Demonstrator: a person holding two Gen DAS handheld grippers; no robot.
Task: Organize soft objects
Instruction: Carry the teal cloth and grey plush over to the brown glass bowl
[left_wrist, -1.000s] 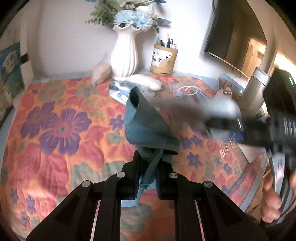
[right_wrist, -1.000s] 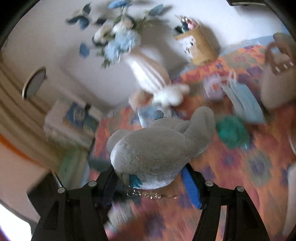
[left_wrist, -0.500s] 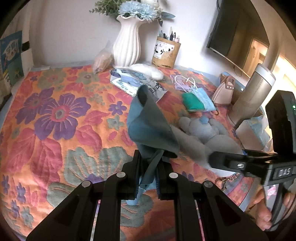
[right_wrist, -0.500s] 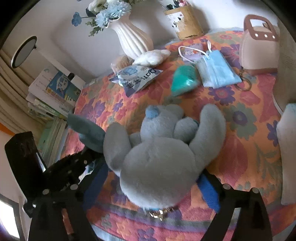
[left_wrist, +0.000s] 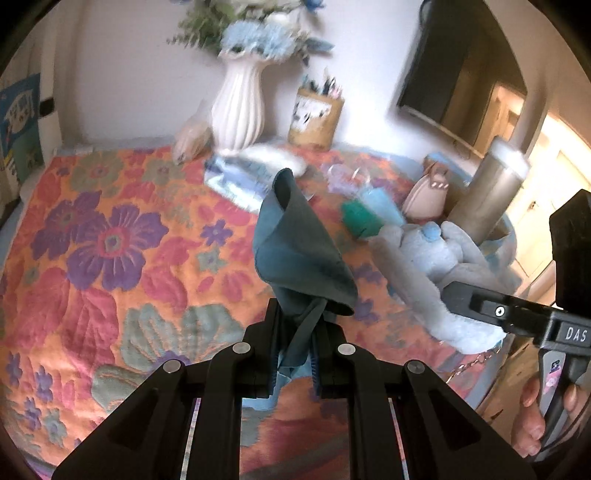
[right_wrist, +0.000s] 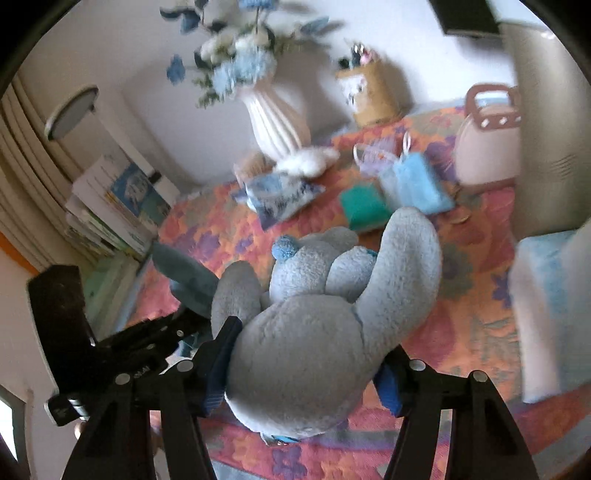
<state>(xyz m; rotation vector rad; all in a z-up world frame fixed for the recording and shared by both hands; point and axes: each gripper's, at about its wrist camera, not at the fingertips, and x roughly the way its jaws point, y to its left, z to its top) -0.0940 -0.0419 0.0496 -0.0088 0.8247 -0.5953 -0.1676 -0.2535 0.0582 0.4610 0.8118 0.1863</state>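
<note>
Left gripper (left_wrist: 295, 354) clamped on teal cloth (left_wrist: 299, 251); right gripper (right_wrist: 306, 363) clamped around grey plush toy (right_wrist: 325, 317). Best lowered onto bare floral cover (left_wrist: 103, 229) at near left, apart from far clutter, before loosening grips.

The flowers (left_wrist: 258, 33) in the white vase (left_wrist: 240, 107) are blurred in both views, and their tops are cut off by the upper edge. The print on the pen holder (left_wrist: 316, 120) at the far edge of the flowered cloth (left_wrist: 110, 240) cannot be read. The fingertips of the left gripper (left_wrist: 295, 354) are hidden by the teal cloth (left_wrist: 299, 251). In the right wrist view, the pads of the right gripper (right_wrist: 303, 373) are mostly covered by the grey plush toy (right_wrist: 317, 325), whose face is not shown. The tall cylinder (right_wrist: 546, 122) is cut off by the right edge. The small things near the blue masks (right_wrist: 413, 181) are too blurred to be told.
</note>
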